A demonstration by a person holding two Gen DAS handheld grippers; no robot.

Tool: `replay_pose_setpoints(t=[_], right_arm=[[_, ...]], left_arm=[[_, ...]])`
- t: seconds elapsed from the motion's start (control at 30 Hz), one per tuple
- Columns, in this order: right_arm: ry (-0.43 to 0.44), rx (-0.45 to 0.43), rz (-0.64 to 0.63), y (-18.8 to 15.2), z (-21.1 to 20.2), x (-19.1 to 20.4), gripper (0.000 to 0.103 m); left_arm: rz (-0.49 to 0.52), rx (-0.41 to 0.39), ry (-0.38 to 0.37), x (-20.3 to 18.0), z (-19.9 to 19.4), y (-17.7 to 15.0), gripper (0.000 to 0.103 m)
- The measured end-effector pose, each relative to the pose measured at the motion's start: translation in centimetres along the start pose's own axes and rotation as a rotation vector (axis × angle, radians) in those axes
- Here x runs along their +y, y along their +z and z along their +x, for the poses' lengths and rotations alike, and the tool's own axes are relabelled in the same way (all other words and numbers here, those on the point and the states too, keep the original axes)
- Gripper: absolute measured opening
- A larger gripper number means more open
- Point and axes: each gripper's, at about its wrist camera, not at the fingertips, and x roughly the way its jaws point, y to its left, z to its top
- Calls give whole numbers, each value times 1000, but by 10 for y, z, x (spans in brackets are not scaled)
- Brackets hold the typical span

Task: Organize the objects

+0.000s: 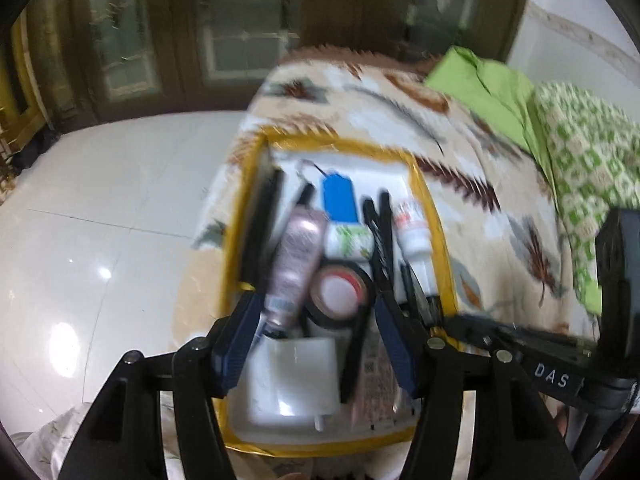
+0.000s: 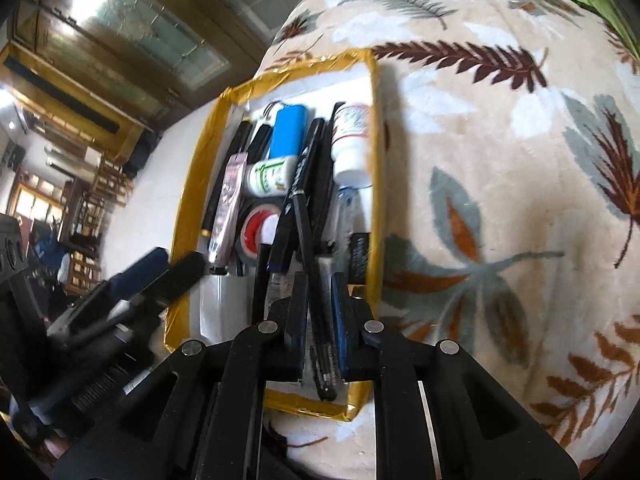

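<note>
**Yellow-edged tray on the leaf blanket: contents and grips**

Item 1: black pen (image 2: 316,280). Clamped between my right gripper (image 2: 320,320) fingers, its tip low at the tray's near edge, its barrel running up over the other contents.

Item 2: tray (image 2: 182,216), white inside with yellow tape on the rim, lying on the leaf-patterned blanket (image 2: 500,160) near the blanket's left edge. Contents, far end to near: blue cylinder (image 1: 338,196); white bottle with green print (image 1: 348,240); white bottle with red print (image 1: 412,228) along the right wall; pink tube (image 1: 296,264) left of centre; roll of tape (image 1: 340,292) with red and white core; white box (image 1: 292,380) at the near end; several dark pens and markers between.

Item 3: my left gripper (image 1: 316,344). Jaws apart, empty, hovering over the tray's near end, straddling the tape roll and white box.

Surroundings: green bedding (image 1: 500,92) at the blanket's far right; white tiled floor (image 1: 100,220) to the left.
</note>
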Motion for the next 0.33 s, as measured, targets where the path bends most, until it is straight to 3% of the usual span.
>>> replay_pose_setpoints(t=[0.03, 0.1, 0.17, 0.33], right_arm=[[-2, 1, 7, 0, 0, -1, 11], [3, 10, 16, -2, 0, -3, 11], [1, 19, 15, -1, 0, -5, 11], [2, 36, 1, -4, 3, -5, 11]], left_arm=[[-5, -15, 17, 2, -3, 2, 75], [-2, -41, 44, 3, -9, 4, 82], [15, -52, 63, 0, -11, 3, 82], [29, -75, 33, -5, -16, -1, 82]])
